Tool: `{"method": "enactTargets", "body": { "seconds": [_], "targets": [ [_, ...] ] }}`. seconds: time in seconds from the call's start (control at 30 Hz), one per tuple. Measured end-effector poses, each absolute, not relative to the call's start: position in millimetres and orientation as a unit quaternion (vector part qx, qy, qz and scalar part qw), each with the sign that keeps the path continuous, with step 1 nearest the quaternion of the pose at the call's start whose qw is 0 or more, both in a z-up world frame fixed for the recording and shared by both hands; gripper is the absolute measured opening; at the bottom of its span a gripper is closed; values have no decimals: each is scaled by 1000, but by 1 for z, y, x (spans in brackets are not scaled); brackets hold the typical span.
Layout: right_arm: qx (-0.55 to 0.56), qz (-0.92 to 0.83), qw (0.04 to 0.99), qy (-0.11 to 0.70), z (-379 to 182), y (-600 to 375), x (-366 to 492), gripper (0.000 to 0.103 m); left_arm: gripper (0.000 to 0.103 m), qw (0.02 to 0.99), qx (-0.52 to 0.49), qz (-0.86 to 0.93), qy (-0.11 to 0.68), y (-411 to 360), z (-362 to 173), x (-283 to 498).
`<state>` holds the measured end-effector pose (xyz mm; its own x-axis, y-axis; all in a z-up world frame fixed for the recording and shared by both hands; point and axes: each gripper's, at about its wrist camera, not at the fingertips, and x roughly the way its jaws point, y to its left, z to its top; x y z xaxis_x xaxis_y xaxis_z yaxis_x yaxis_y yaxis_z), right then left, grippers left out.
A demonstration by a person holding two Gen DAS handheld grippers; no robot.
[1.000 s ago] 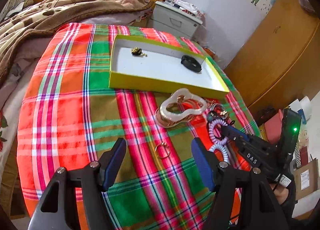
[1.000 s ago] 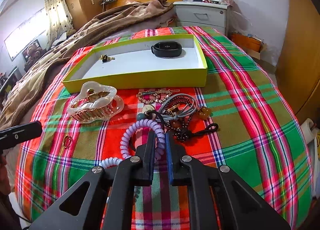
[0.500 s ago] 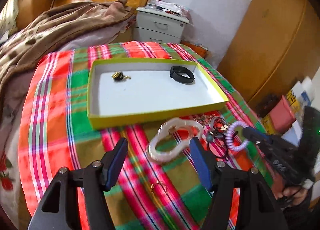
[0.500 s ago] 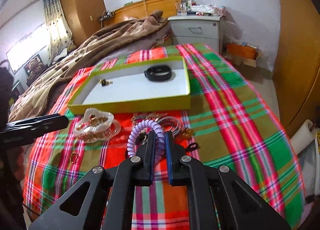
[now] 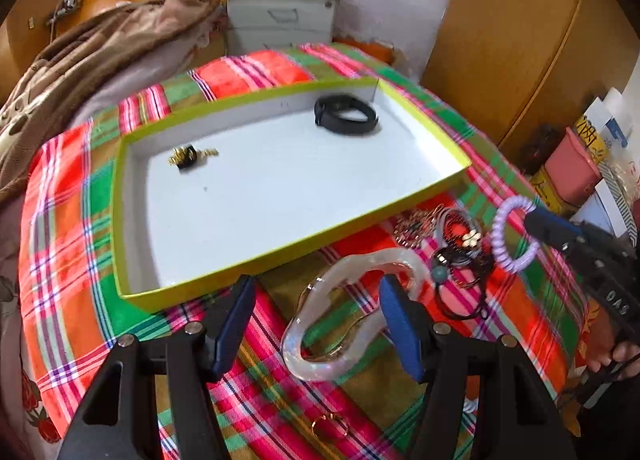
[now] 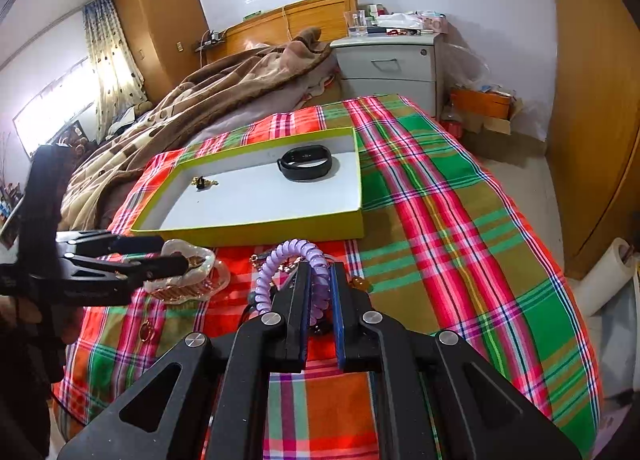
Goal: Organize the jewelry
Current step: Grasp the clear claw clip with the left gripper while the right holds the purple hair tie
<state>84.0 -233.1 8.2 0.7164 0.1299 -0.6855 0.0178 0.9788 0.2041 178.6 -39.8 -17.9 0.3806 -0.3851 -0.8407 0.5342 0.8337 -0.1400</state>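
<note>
A clear hair claw clip (image 5: 352, 312) lies on the plaid cloth between the fingers of my left gripper (image 5: 316, 300), which stands open; its pads do not press the clip. From the right wrist view, the left gripper (image 6: 174, 252) hovers at the clip (image 6: 192, 280). My right gripper (image 6: 320, 288) is shut on a purple spiral hair tie (image 6: 288, 256), held above the cloth; in the left wrist view the tie (image 5: 516, 236) hangs from the right gripper (image 5: 536, 219). The yellow-edged tray (image 5: 280, 256) (image 6: 248, 236) holds a black wristband (image 5: 346, 119) (image 6: 306, 161) and a small gold piece (image 5: 188, 155) (image 6: 202, 181).
A tangle of bracelets and hair ties (image 5: 452, 236) lies before the tray's near right corner. A gold ring (image 5: 330, 426) (image 6: 146, 330) sits near the bed's front edge. A brown blanket (image 6: 224, 91), a nightstand (image 6: 388, 67) and a wardrobe (image 5: 504, 39) stand behind.
My left gripper moved forward from over the gold ring to the clear clip and rolled. The right gripper lifted the purple hair tie off the cloth.
</note>
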Motion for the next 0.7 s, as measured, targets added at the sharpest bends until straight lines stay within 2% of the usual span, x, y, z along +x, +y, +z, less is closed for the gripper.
{"method": "enactTargets", "body": {
  "seconds": [0.13, 0.33, 0.47, 0.53, 0.57, 0.67, 0.7],
  "targets": [
    [99, 32, 920, 377, 8, -234, 87, 10, 66, 823, 76, -282, 487, -42, -21, 180],
    [99, 38, 919, 379, 7, -231, 92, 10, 58, 816, 94, -298, 486, -50, -21, 176],
    [100, 40, 919, 381, 6, -231, 93, 10, 41, 813, 99, -311, 482, -52, -18, 172],
    [102, 40, 918, 381, 5, -231, 94, 10, 40, 812, 103, -312, 482, -54, -18, 172],
    [102, 40, 918, 381, 5, -232, 94, 10, 36, 813, 105, -311, 482, -54, -17, 172],
    [103, 41, 918, 381, 6, -232, 94, 10, 13, 814, 102, -307, 482, -52, -17, 171],
    [102, 41, 918, 380, 6, -232, 94, 10, 13, 814, 98, -306, 483, -51, -17, 171]
  ]
}}
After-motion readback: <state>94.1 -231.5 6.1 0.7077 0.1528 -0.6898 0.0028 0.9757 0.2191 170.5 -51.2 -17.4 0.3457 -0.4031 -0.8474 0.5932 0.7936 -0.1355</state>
